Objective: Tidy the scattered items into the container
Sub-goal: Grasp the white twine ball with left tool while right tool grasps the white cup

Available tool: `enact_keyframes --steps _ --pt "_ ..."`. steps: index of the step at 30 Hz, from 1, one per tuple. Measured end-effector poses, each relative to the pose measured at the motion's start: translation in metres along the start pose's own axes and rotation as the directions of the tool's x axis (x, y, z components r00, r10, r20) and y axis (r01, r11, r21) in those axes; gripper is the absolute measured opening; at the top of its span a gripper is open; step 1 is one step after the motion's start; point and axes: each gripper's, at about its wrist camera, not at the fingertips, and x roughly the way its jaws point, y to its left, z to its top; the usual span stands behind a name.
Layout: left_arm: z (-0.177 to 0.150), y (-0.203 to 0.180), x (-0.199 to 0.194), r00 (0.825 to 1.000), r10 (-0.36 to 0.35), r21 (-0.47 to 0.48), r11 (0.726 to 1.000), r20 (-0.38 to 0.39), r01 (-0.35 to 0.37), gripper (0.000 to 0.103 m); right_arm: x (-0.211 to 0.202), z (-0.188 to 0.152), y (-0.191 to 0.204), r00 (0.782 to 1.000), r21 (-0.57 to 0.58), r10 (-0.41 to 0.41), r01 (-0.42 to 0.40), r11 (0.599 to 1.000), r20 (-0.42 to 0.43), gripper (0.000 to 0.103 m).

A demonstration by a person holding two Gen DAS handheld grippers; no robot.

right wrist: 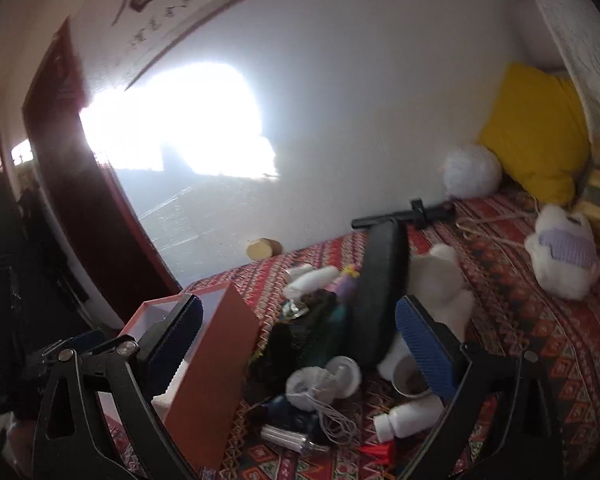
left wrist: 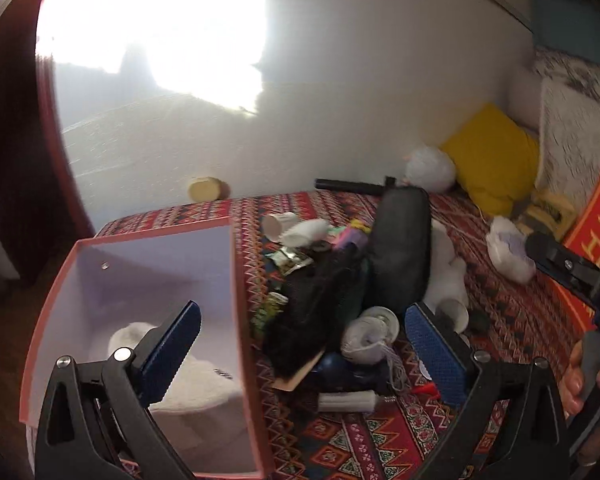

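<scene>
Both sets of jaws stand wide apart and hold nothing. The left gripper, seen from its own wrist camera, straddles the near wall of the orange-red cardboard box with a pale lilac lining: its left pad hangs over the box interior, its right pad over the clutter. The right gripper likewise spans the box's outer corner and the heap, empty between its blue ribbed pads.

The box sits on the red patterned bedspread, at the bed's edge and directly beside the heap, presumably so that each item needs only a short carry. Its top is open. Inside lies one white fluffy soft item, resting on the bottom; nothing else can be made out in it.

The items yet to be tidied lie in a heap just right of the box: a black fuzzy bundle, a tall black zipped pouch leaning upright, a white drawstring bag, a white plastic bottle lying on its side, a clear ribbed tube, and a cream plush toy behind the pouch. A second white plush with a lilac knitted top lies well apart, near the yellow cushion.

Judgement: the task is at an early stage; most items remain outside the container.
</scene>
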Motion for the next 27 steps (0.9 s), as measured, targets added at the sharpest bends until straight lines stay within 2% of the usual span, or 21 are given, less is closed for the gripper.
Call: enact_keyframes --steps 3,5,8,10,14,18,20,23,24,25,27 --pt "-0.012 -0.044 0.036 0.995 -0.021 0.110 0.993 -0.094 0.032 0.103 0.016 -0.021 -0.044 0.995 0.068 -0.051 0.057 0.996 -0.088 0.097" --pt "-0.025 -0.057 0.060 0.986 -0.033 0.145 0.988 -0.163 0.057 0.102 0.025 -0.038 -0.064 0.988 0.100 -0.080 0.094 0.991 -0.136 0.097" --pt "-0.040 -0.057 0.081 0.970 -0.027 0.175 0.982 -0.241 0.070 0.096 0.045 -0.053 -0.090 0.967 0.149 -0.093 0.130 0.980 -0.236 0.092" --pt "-0.047 -0.057 0.095 0.960 -0.020 0.186 0.980 -0.279 0.074 0.094 0.054 -0.054 -0.096 0.960 0.163 -0.072 0.120 0.979 -0.271 0.091" --pt "-0.047 -0.056 0.108 0.954 -0.026 0.191 0.978 -0.299 0.087 0.094 0.069 -0.050 -0.095 0.952 0.130 -0.094 0.137 0.982 -0.291 0.091" --pt "-0.047 -0.061 0.121 0.952 -0.030 0.216 0.971 -0.306 0.100 0.093 0.092 -0.062 -0.095 0.922 0.131 -0.100 0.160 0.978 -0.375 0.089" --pt "-0.046 -0.063 0.128 0.952 -0.023 0.220 0.971 -0.306 0.094 0.087 0.103 -0.064 -0.095 0.910 0.111 -0.114 0.171 0.979 -0.398 0.089" --pt "-0.044 -0.056 0.139 0.943 -0.066 0.151 0.981 -0.325 0.120 0.078 0.117 -0.065 -0.094 0.897 0.072 -0.134 0.181 0.981 -0.422 0.088" --pt "-0.045 -0.054 0.143 0.941 -0.066 0.144 0.982 -0.333 0.119 0.076 0.121 -0.065 -0.095 0.890 0.066 -0.143 0.190 0.980 -0.432 0.087" --pt "-0.047 -0.054 0.148 0.937 -0.060 0.150 0.982 -0.344 0.118 0.075 0.123 -0.067 -0.097 0.885 0.069 -0.146 0.196 0.978 -0.443 0.080" --pt "-0.053 -0.058 0.157 0.928 -0.025 0.193 0.976 -0.371 0.103 0.075 0.126 -0.069 -0.103 0.881 0.112 -0.101 0.171 0.979 -0.461 0.069"
